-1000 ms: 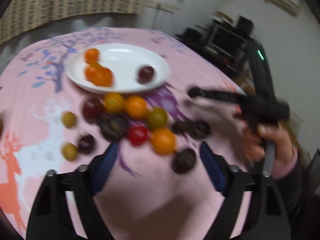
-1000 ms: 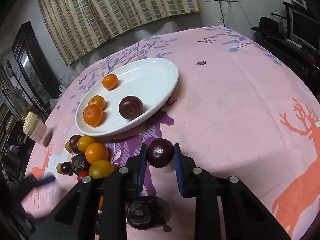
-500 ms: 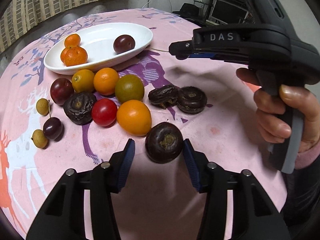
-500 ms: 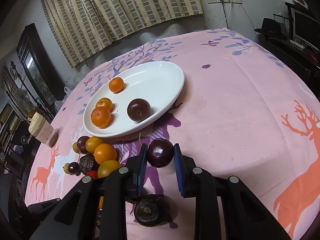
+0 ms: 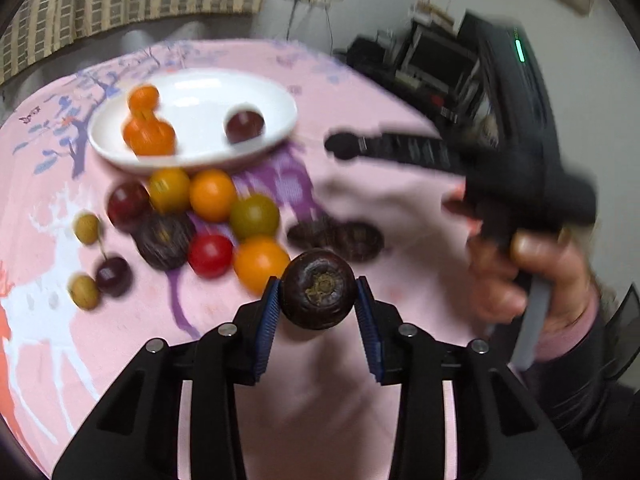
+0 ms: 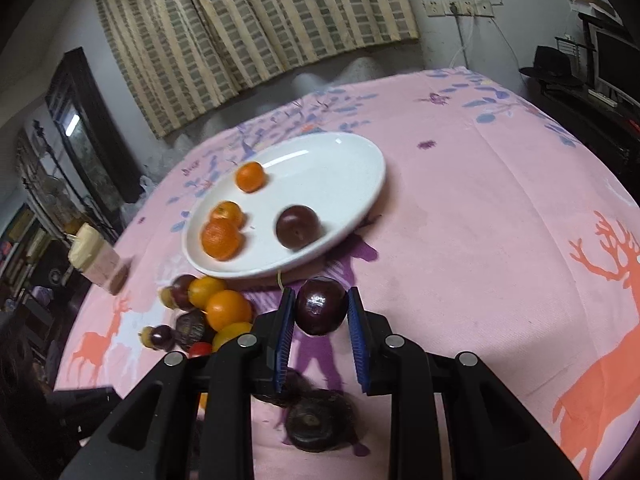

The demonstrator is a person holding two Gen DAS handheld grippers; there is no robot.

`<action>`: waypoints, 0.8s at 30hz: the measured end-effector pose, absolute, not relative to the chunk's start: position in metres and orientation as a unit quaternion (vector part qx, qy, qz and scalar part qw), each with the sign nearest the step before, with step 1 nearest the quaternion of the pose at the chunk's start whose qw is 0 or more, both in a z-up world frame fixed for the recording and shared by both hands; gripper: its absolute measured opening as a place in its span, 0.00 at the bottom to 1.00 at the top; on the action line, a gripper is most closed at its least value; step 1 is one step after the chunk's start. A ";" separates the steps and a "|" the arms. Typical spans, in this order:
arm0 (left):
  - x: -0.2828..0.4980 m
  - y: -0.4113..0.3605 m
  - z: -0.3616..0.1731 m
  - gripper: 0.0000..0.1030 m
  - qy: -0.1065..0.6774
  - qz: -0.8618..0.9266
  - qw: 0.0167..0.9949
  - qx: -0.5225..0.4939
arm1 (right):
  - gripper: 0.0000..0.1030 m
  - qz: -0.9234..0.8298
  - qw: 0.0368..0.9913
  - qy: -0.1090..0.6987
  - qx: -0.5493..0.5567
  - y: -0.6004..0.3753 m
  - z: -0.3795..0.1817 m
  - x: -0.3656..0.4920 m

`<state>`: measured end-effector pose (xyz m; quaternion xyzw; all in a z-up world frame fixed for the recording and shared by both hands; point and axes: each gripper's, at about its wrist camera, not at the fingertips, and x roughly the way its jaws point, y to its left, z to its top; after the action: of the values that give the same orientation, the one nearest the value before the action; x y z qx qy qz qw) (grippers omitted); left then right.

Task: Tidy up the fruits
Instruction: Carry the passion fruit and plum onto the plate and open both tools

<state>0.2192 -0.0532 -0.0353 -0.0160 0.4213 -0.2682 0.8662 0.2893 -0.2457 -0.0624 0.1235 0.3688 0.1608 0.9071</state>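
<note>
Between the blue ribbed fingers of the left gripper [image 5: 317, 309] sits a dark, round, wrinkled fruit [image 5: 318, 289] with a dry tan stem scar facing the camera; the jaws have just been closing and now press its sides, lifting it clear of the pink cloth. Over on the right gripper [image 6: 320, 314], the same ribbed blue fingers clamp a smooth, glossy plum [image 6: 320, 311], narrow around it, above the cloth near the plate's near rim.

An oval white plate [image 6: 352, 184], glazed and shallow, holds three pebbly-skinned oranges [image 6: 220, 238] and one dark plum [image 6: 297, 227]; its right half is bare. Just beside its near edge lies a loose heap [image 5: 208, 220] of round fruit: orange, yellow-green, red, dark purple, one wrinkled, plus small olive-coloured ones on stems at the left. Two more wrinkled dark fruits [image 5: 340, 238] lie touching each other, a little apart from the heap.

Pink fabric [image 6: 500, 208] covers the round surface, printed with orange deer, purple deer and blue branches; its right side is open. No writing can be read; the left view is blurred. A hand [image 5: 532, 276] with a pink cuff grips the right gripper's handle.
</note>
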 end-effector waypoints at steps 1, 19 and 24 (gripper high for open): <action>0.226 -0.047 -0.028 0.36 0.413 -0.264 0.871 -0.022 | 0.26 0.170 0.909 0.358 0.128 -0.244 -0.059 0.288; 0.362 -0.004 0.019 0.89 0.352 -0.103 0.929 -0.040 | 0.53 0.147 0.928 0.329 0.099 -0.219 -0.035 0.363; 0.325 0.041 0.032 0.95 0.318 -0.036 0.947 -0.029 | 0.56 0.178 0.922 0.332 0.094 -0.209 -0.028 0.329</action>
<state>0.3254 0.0413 0.0317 -0.0290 0.3183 -0.0363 0.9468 0.3288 -0.2087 -0.0282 0.0938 0.3323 0.1775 0.9215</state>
